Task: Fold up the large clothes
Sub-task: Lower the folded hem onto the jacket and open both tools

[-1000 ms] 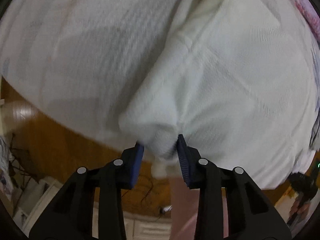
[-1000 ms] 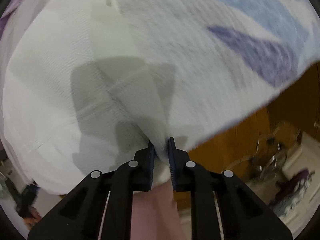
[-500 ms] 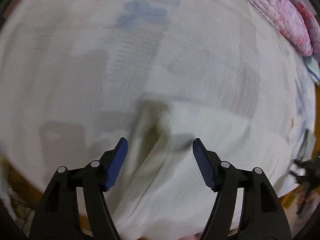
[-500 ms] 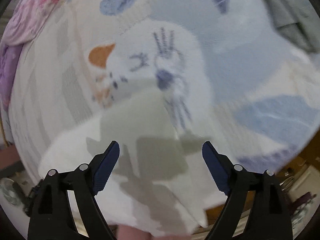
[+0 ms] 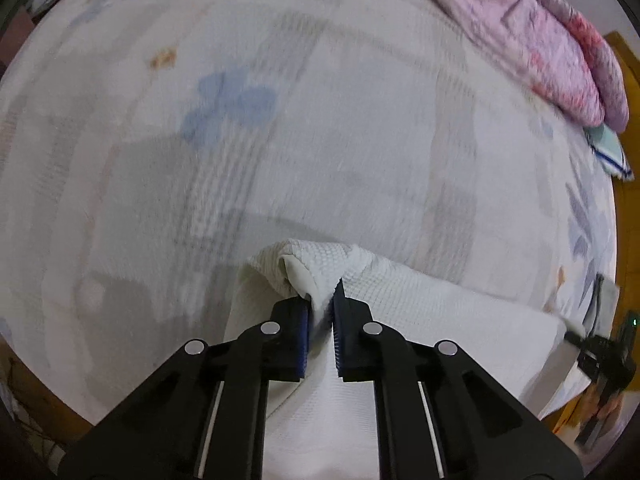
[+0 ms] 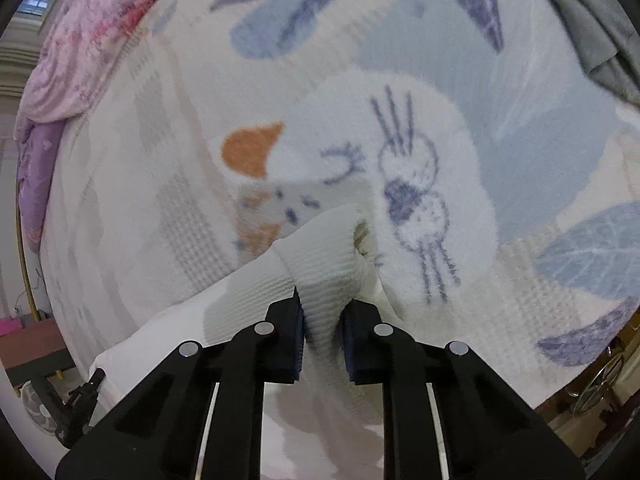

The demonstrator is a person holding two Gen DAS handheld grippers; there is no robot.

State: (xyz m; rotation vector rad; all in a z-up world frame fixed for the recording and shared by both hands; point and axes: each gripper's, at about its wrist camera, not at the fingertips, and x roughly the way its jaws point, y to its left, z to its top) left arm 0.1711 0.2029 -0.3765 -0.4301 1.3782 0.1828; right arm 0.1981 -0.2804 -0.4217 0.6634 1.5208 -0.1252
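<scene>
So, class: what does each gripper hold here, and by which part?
Each has just closed on the white textured garment: the left gripper pinches a bunched corner fold, the right gripper a gathered ridge at its edge.

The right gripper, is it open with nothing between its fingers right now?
No, the right gripper is closed on a bunched fold of the white garment, which fills the gap between its pads.

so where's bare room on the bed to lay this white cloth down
Free: the wide bedspread ahead of both grippers, between the white cloth and the pink quilt. Crowded: the pink quilt's far edge, and the grey garment at the right.
</scene>
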